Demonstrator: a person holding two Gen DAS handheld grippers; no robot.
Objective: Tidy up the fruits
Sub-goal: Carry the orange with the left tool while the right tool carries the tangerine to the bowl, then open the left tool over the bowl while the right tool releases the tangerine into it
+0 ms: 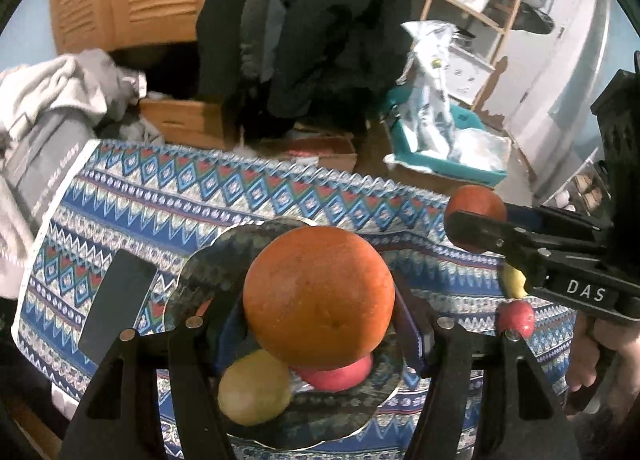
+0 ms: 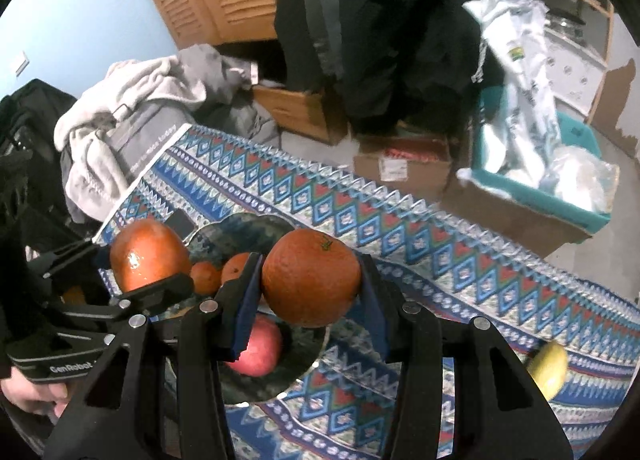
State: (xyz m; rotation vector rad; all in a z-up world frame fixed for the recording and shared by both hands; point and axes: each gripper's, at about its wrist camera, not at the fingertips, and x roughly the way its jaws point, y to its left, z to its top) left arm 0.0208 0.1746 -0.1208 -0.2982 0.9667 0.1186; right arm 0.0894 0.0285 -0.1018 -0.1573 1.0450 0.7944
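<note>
My left gripper (image 1: 318,300) is shut on a large orange (image 1: 318,296), held above a dark patterned plate (image 1: 216,264). A yellow fruit (image 1: 254,388) and a red apple (image 1: 334,374) lie on that plate under the orange. My right gripper (image 2: 312,280) is shut on a smaller orange (image 2: 312,278) over the plate's right edge (image 2: 240,228). In the right wrist view the plate also holds two small oranges (image 2: 206,276) and the red apple (image 2: 258,348). Each view shows the other gripper (image 1: 476,220) (image 2: 148,260) with its orange.
A patterned blue cloth (image 1: 160,200) covers the table. On it lie a black phone (image 1: 116,308), a yellow fruit (image 1: 514,280) (image 2: 548,370) and a small red fruit (image 1: 516,318). Beyond the far edge are grey clothes (image 1: 60,100), cardboard boxes (image 2: 400,164) and a teal bin (image 1: 440,156).
</note>
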